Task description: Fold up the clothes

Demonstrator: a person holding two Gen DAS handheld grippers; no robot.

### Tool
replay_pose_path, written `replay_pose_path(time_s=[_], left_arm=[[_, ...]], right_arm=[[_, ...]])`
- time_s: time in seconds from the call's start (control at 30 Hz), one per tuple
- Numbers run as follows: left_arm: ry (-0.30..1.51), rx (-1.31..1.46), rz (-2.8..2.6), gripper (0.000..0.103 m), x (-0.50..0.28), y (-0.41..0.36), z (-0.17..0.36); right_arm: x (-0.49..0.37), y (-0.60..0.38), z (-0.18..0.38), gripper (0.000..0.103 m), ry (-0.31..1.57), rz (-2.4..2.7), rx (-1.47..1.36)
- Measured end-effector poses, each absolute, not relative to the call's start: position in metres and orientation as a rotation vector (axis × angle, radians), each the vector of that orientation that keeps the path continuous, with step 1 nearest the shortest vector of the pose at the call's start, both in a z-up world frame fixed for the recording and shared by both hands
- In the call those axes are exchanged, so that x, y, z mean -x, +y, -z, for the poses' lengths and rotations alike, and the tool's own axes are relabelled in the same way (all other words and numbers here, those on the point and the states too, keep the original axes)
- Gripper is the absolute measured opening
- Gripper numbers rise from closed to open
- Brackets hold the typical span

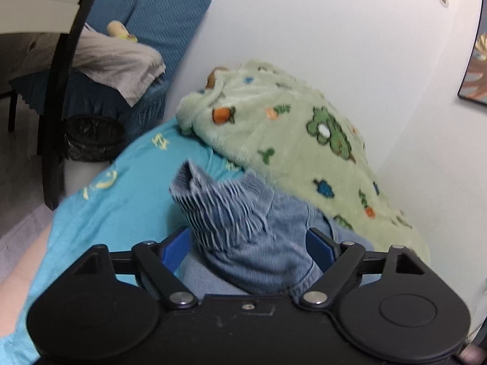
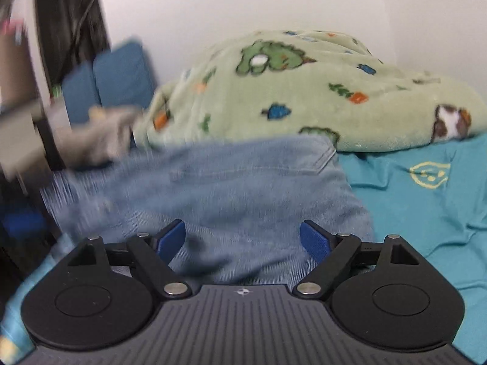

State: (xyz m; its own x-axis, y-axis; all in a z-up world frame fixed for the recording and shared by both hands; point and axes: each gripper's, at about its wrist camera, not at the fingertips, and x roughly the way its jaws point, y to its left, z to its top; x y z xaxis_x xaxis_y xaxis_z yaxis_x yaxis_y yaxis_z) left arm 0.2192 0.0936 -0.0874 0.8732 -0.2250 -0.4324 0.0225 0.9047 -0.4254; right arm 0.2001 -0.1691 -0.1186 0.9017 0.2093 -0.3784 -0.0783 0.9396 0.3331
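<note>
A light blue denim garment (image 1: 252,243) with a ribbed elastic waistband (image 1: 213,200) lies bunched on a turquoise bed sheet (image 1: 121,200). My left gripper (image 1: 248,246) is open, its blue pads on either side of the bunched denim. In the right wrist view the same denim garment (image 2: 228,194) spreads over the sheet (image 2: 426,206), a back pocket (image 2: 304,158) showing. My right gripper (image 2: 242,240) is open just above the denim, jaws wide and holding nothing.
A pale green fleece blanket (image 1: 289,140) with cartoon prints is heaped along the white wall (image 1: 334,30); it also shows in the right wrist view (image 2: 304,91). Blue cushions (image 1: 158,15), a beige cloth (image 1: 115,60) and a dark chair frame (image 1: 57,106) stand at the far left.
</note>
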Motion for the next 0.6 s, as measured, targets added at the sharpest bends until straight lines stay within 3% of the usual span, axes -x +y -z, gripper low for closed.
replay_pose_path(time_s=[0.17,0.37,0.6], left_arm=[[0.495,0.459,0.128,0.081,-0.218,0.09,0.096],[0.545,0.488,0.091,0.081,-0.226,0.094,0.106],[0.569,0.497,0.086,0.087,-0.232,0.095,0.12]], right_arm=[[-0.205,-0.211,0.108,0.087,0.361,-0.079,-0.508],[-0.225,-0.258,0.146,0.088,0.45,-0.031,-0.852],[-0.244,-0.264,0.164,0.088,0.516,-0.114,-0.931]])
